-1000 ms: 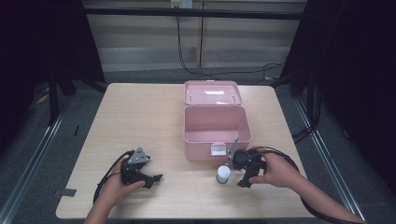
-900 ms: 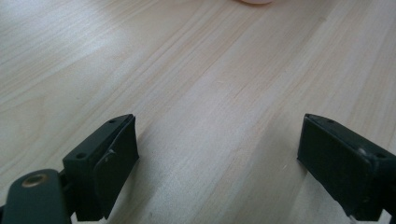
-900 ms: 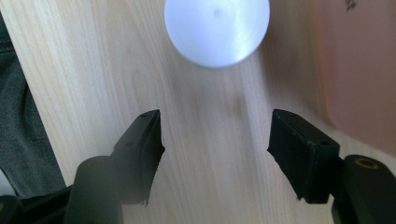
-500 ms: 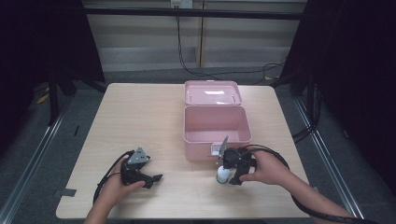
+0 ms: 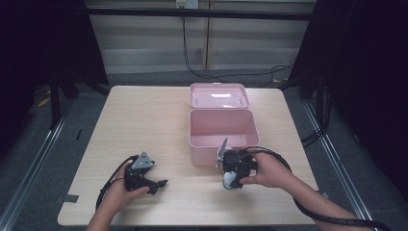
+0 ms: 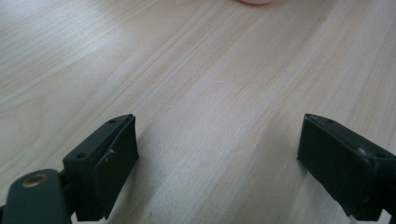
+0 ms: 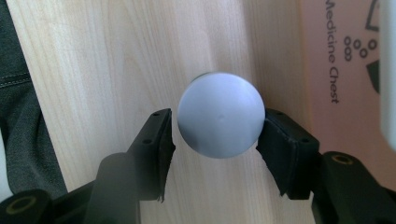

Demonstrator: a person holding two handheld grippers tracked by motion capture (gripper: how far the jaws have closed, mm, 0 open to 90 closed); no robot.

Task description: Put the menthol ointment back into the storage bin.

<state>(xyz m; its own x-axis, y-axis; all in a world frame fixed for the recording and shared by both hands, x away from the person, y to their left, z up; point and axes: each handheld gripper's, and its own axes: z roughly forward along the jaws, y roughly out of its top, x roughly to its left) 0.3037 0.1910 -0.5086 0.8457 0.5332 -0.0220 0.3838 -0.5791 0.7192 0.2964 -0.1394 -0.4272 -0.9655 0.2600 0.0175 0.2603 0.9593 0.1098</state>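
Observation:
A small bottle with a round white cap stands on the wooden table just in front of an open pink box. My right gripper points straight down over the bottle, one jaw on each side of it, closed in against it below the cap. My right gripper sits at the box's front wall, held by a hand. My left gripper rests low on the table at the front left, open, with bare wood between its jaws.
The pink box's front wall reads "Medicine Chest" and stands right beside the bottle. Its lid lies open flat behind it. The table's front edge is close to both hands. Cables trail from each gripper.
My right gripper has moved left over the bottle, tipped to point down, and closed its jaws around it. The left gripper has stayed in place.

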